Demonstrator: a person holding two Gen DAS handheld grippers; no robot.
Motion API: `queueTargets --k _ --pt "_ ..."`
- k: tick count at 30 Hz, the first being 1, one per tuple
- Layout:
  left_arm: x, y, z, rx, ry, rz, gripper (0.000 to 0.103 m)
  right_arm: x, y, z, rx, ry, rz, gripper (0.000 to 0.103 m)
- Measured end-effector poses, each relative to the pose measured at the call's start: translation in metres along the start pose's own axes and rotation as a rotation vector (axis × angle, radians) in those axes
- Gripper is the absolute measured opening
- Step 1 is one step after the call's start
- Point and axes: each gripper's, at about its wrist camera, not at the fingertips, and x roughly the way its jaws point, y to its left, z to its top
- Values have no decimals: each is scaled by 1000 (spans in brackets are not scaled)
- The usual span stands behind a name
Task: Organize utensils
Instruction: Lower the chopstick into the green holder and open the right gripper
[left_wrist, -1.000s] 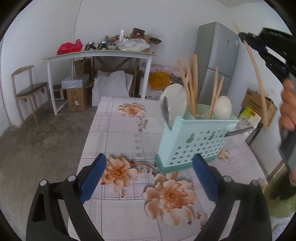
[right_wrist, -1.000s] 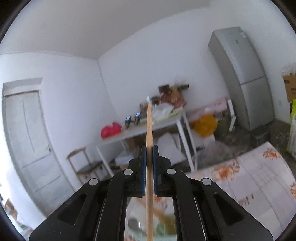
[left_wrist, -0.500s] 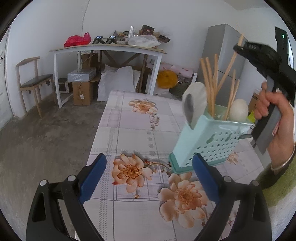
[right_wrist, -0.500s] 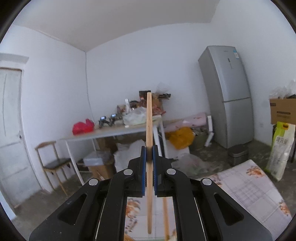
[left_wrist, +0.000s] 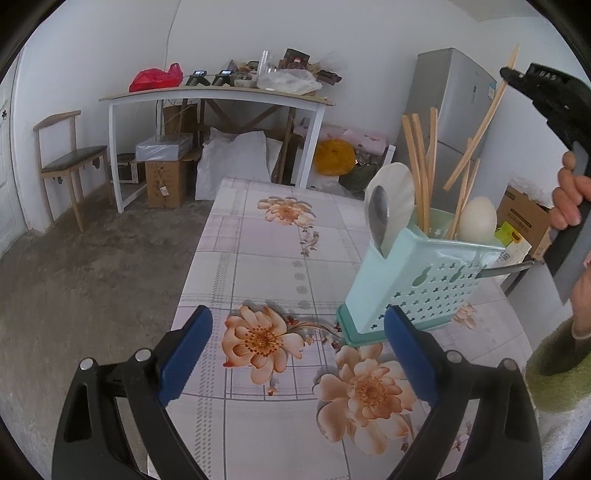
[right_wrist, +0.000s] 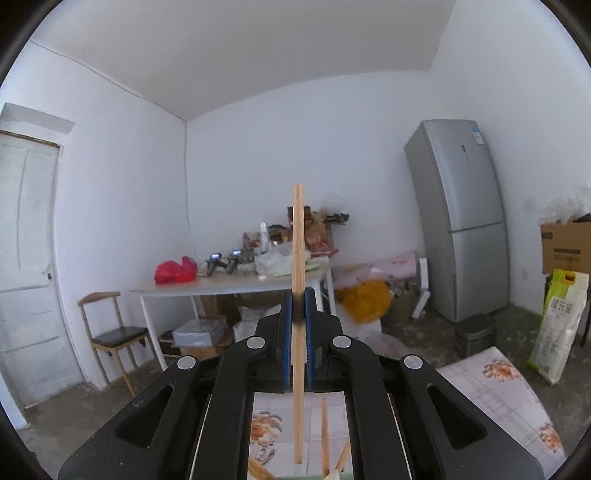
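Right gripper (right_wrist: 298, 325): clamped on a single chopstick (right_wrist: 297, 258), held high over the holder so its lower tip can drop in among the others.
Chopstick: tilted, lower end above the rim, not yet inside.
Holder (left_wrist: 417, 280): pale green, on the flowered table (left_wrist: 258, 266); it keeps chopsticks, a steel spoon (left_wrist: 379, 218) and white spoons standing upright together.
Left gripper (left_wrist: 295, 350): fingers wide apart, empty, low near the holder's base, likely ready to steady it.

1. Left gripper (left_wrist: 297, 345): black frame, blue pads (left_wrist: 184, 352), silver screws.
2. Right gripper (right_wrist: 297, 332): same build, white lettering on top.
3. Hand (left_wrist: 570, 199): bare skin, fuzzy green sleeve (left_wrist: 557, 373).
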Motion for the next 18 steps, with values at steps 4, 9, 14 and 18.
queueTargets --k 4,9,14,18 --pt "-2 -2 0 1 0 0 92 -3 4 -11 -35 31 7 5" --pt "-7 -7 -2 13 -3 6 92 3 14 -41 -133 110 -2 5" --pt "-12 -12 -2 9 -1 16 92 8 24 -66 -240 259 38 18" --pt "-18 -15 -2 1 2 26 92 -16 18 -60 -222 246 50 46"
